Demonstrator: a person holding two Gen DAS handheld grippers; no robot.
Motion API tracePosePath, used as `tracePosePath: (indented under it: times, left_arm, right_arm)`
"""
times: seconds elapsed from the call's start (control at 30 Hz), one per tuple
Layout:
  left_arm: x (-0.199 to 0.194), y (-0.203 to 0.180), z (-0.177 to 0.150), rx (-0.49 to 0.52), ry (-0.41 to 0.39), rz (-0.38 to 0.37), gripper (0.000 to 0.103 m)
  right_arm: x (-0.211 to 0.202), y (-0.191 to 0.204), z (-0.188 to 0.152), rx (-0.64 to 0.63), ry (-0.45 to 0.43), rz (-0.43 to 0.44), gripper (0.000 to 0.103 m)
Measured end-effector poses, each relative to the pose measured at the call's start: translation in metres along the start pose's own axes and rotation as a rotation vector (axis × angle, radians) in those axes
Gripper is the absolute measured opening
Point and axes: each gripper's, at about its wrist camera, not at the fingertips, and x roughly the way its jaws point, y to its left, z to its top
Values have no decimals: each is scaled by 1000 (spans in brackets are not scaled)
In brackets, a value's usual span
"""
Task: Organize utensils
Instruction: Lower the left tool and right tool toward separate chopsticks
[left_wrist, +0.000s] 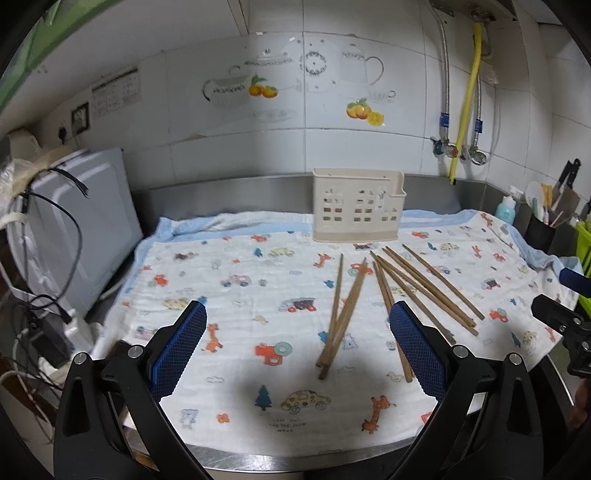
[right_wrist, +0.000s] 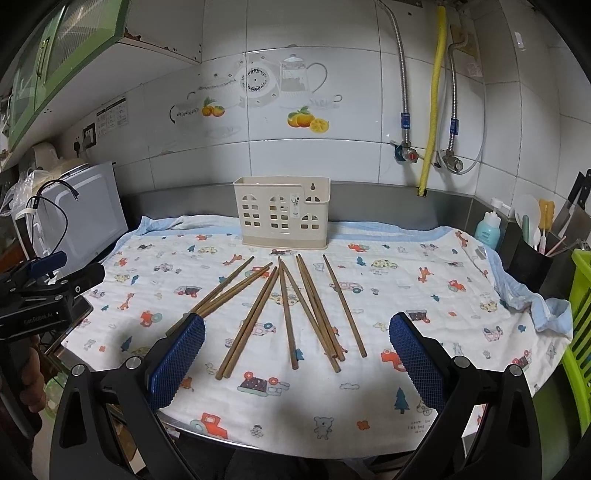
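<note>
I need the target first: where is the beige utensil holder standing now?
The beige utensil holder stands upright at the cloth's far edge, behind the chopsticks.

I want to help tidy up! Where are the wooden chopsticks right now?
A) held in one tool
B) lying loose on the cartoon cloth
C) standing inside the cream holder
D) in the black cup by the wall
B: the chopsticks lie scattered flat on the cloth, in front of the cream holder; both tools are open and hold nothing.
</note>
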Motion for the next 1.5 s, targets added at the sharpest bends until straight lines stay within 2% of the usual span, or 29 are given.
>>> tracePosePath:
  times: [0.43, 0.63, 0.77, 0.9, 0.97, 1.17, 1.3, 1.37, 1.5]
  left_arm:
    - [46, 4, -17, 30, 87, -46, 95]
    - [78, -7, -26, 75, 163, -82, 69]
    - [100, -12, -30, 79, 212, -139, 54]
    - [119, -17, -33, 95, 249, -152, 46]
    - [129, -17, -34, 82, 269, -172, 36]
    - [156, -15, -36, 53, 320, -203, 17]
    - [170, -14, -39, 51, 345, -215, 15]
    - [174, -14, -39, 52, 349, -221, 10]
    - [178, -11, -37, 34, 354, -259, 8]
  right_arm:
    - [35, -28, -18, 25, 51, -7, 96]
    - [52, -42, -24, 46, 85, -13, 95]
    - [63, -49, -26, 53, 102, -17, 94]
    - [76, -55, -26, 67, 126, 0, 81]
    - [84, -59, -26, 78, 138, 3, 80]
    - [102, -64, -27, 88, 161, 9, 73]
    - [112, -65, -27, 87, 174, 11, 73]
    - [117, -65, -27, 88, 179, 13, 72]
    - [124, -65, -26, 86, 189, 20, 71]
